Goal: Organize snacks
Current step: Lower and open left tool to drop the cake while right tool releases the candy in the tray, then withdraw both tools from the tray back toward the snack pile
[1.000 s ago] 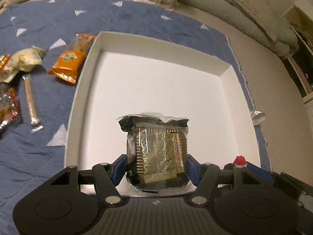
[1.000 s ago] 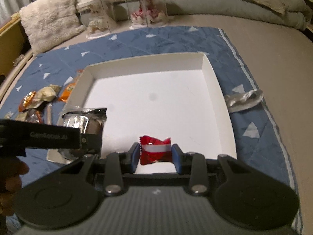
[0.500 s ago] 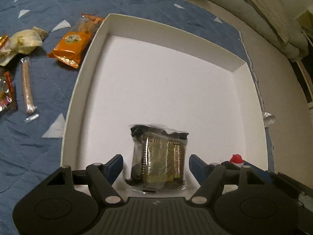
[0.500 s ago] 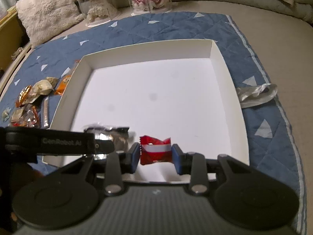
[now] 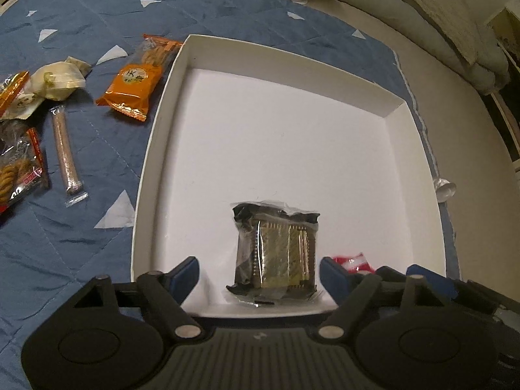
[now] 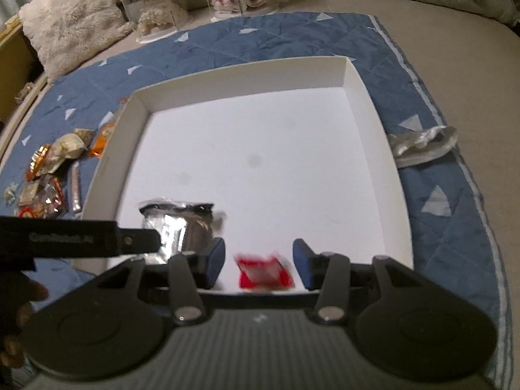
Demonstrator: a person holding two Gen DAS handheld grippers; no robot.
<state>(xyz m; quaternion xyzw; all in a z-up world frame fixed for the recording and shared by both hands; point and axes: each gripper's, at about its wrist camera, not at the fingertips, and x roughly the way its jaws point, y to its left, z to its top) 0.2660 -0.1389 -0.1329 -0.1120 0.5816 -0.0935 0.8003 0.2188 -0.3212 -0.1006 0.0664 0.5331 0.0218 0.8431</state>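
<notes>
A shallow white box [image 5: 182,65] [image 6: 367,97] lies on a blue quilted mat. A dark biscuit pack in clear wrap [image 5: 276,253] [image 6: 182,224] lies on the box floor near its front edge. My left gripper [image 5: 260,269] is open, its fingers wide apart on either side of the pack without touching it. A small red candy packet [image 6: 263,273] [image 5: 351,261] lies in the box to the right of the pack. My right gripper [image 6: 258,261] is open around the candy, clear of it.
Loose snacks lie on the mat left of the box: an orange packet [image 5: 136,87], a thin stick [image 5: 65,152], a cream wrapper [image 5: 58,79], a red-edged biscuit bag [image 5: 16,175]. A silver wrapper [image 6: 422,146] lies right of the box. Clear display cases [image 6: 156,9] stand behind.
Both grippers have opened. The left let go of the biscuit pack and the right let go of the red candy; both snacks now rest on the box floor.
</notes>
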